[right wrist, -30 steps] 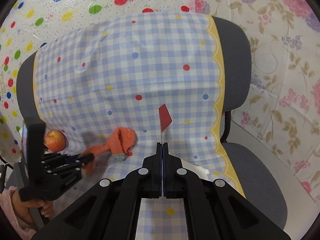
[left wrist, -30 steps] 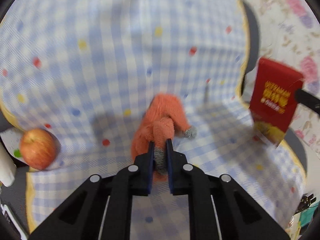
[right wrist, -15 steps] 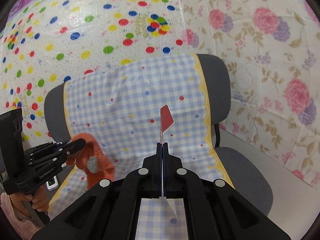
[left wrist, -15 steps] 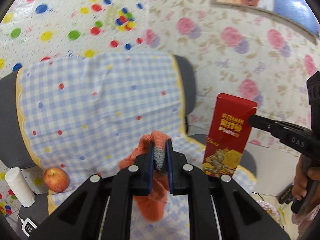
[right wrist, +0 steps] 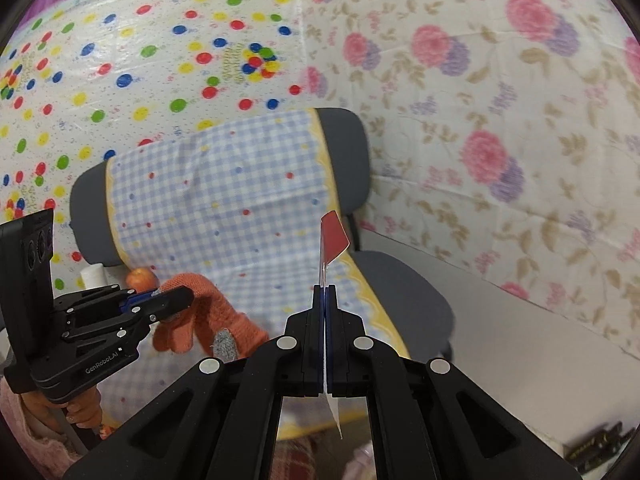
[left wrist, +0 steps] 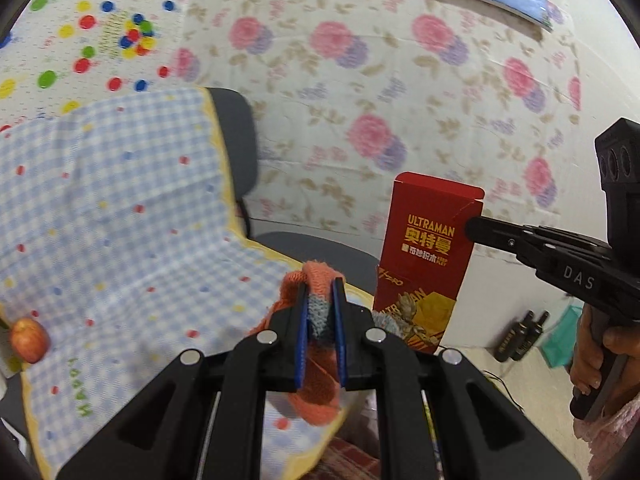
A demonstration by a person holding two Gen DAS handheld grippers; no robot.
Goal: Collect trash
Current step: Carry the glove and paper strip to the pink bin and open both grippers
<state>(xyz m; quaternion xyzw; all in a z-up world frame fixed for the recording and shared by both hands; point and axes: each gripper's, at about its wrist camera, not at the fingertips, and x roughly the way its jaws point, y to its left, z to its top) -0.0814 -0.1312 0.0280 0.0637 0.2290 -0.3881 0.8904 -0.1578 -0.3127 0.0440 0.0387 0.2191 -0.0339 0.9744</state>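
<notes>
While I hold both tools up in front of the chair (right wrist: 348, 152), my left gripper (left wrist: 320, 292) is pinching an orange knitted glove (left wrist: 316, 392), whose grey cuff sits squeezed between the blue pads (left wrist: 301, 336) and whose fingers dangle below, clear of the seat. My right gripper (right wrist: 325, 292) has its fingers pressed flat together on the thin edge of a flattened red carton (left wrist: 428, 248); from the left camera I read it as a tall red box hanging in the air beside the glove, not touching it. Behind both lies the checked blue cloth (left wrist: 120, 220) draped over the chair's back and seat. One apple (left wrist: 29, 339) rests at the cloth's far left edge, with a white roll (right wrist: 93, 276) just beside it. Off to the right, on the floor by the flowered wall (left wrist: 360, 100), stand two dark bottles (left wrist: 520, 336). I count one glove, one carton, one apple.
</notes>
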